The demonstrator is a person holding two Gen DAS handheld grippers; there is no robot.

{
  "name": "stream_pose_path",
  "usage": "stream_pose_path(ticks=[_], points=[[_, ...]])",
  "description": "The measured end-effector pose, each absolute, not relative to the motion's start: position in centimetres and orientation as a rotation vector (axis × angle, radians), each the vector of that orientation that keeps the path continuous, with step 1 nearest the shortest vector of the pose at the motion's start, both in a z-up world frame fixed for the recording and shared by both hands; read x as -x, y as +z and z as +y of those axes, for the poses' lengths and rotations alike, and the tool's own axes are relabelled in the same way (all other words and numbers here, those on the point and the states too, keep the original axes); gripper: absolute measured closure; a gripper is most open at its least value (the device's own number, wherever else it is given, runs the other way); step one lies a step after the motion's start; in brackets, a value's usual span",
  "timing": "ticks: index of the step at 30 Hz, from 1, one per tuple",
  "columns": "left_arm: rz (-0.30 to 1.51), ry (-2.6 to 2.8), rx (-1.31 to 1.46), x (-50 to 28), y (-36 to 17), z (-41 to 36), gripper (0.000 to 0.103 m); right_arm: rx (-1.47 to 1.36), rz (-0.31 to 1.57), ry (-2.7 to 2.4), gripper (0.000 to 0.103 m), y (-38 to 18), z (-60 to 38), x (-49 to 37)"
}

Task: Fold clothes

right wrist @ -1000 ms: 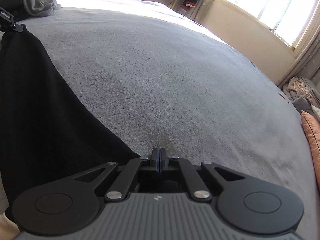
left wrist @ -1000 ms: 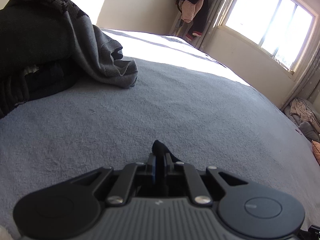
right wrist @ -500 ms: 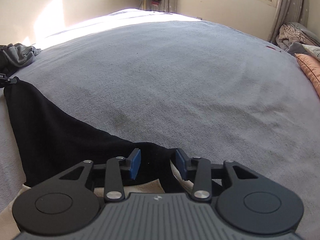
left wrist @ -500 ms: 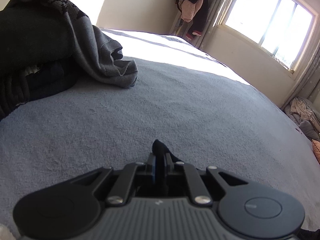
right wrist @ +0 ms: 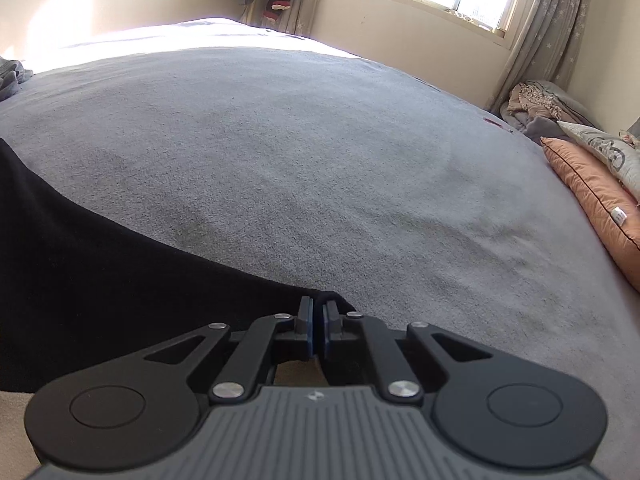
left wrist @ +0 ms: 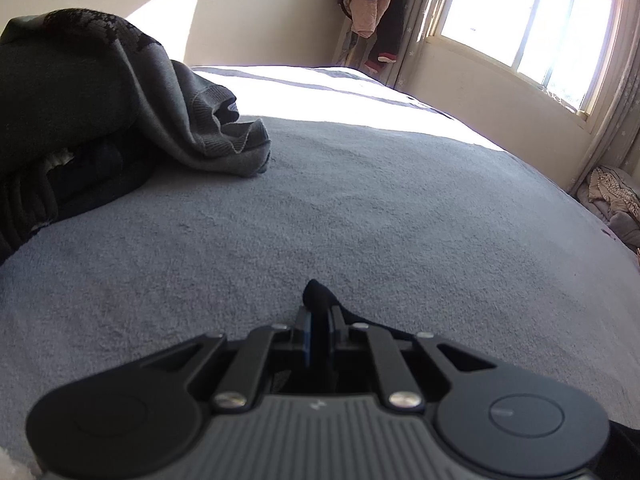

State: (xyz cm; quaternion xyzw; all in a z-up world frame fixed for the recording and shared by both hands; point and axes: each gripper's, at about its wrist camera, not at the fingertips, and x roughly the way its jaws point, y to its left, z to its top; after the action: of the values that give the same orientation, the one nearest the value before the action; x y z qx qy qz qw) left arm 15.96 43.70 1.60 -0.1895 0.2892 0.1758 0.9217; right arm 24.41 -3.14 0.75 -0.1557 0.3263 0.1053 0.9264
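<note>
My left gripper [left wrist: 318,330] is clamped on a corner of the black garment [right wrist: 100,280], and my right gripper [right wrist: 318,330] is pinched shut on the garment's edge at another point. The cloth lies flat on the grey bed cover [right wrist: 320,160], stretched between the two grips. Judgement: two held points keep the edge taut for a clean fold; the grey clothes pile [left wrist: 100,120] sits well apart.

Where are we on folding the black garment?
Early. Done: the left hand-held gripper is shut on a corner of the black garment, and the right hand-held gripper is shut on its edge. In hand: the garment lies spread on the grey bed, no fold visible. Left: every fold, and the grey clothes pile looks unfolded.
</note>
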Motion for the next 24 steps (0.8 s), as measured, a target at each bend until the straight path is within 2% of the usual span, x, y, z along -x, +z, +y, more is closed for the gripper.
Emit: stream_pose_path(ticks=[1, 3, 4, 5, 7, 8, 9, 14, 20, 24], points=[[0.596, 0.362, 0.389, -16.0, 1.6, 43.7, 0.093, 0.320, 0.667, 0.205, 0.098, 0.8, -3.1, -24.4], [0.600, 0.365, 0.401, -15.9, 1.9, 43.9, 0.084, 0.319, 0.666, 0.194, 0.097, 0.8, -3.0, -24.4], [0.593, 0.370, 0.408, -15.8, 2.3, 44.0, 0.079, 0.318, 0.668, 0.184, 0.097, 0.8, -3.0, -24.3], [0.585, 0.376, 0.415, -15.7, 2.8, 44.2, 0.066, 0.320, 0.671, 0.176, 0.095, 1.0, -2.9, -24.2], [0.541, 0.396, 0.408, -15.0, 4.5, 44.5, 0.050, 0.303, 0.651, 0.150, 0.075, 2.0, -2.8, -23.7], [0.518, 0.406, 0.405, -14.6, 5.4, 44.6, 0.046, 0.284, 0.631, 0.136, 0.072, 2.7, -2.8, -23.2], [0.503, 0.415, 0.400, -14.3, 6.3, 44.6, 0.046, 0.257, 0.608, 0.135, 0.068, 3.3, -2.8, -22.7], [0.504, 0.255, 0.358, -13.9, 8.7, 40.4, 0.045, 0.193, 0.581, 0.265, 0.068, 5.0, 0.3, -21.1], [0.714, 0.029, 0.255, -15.7, 3.2, 31.6, 0.044, 0.248, 0.671, 0.488, 0.071, 3.4, 8.1, -21.8], [0.751, 0.048, 0.213, -15.0, 1.9, 31.3, 0.048, 0.347, 0.668, 0.517, 0.071, 2.5, 10.7, -22.7]])
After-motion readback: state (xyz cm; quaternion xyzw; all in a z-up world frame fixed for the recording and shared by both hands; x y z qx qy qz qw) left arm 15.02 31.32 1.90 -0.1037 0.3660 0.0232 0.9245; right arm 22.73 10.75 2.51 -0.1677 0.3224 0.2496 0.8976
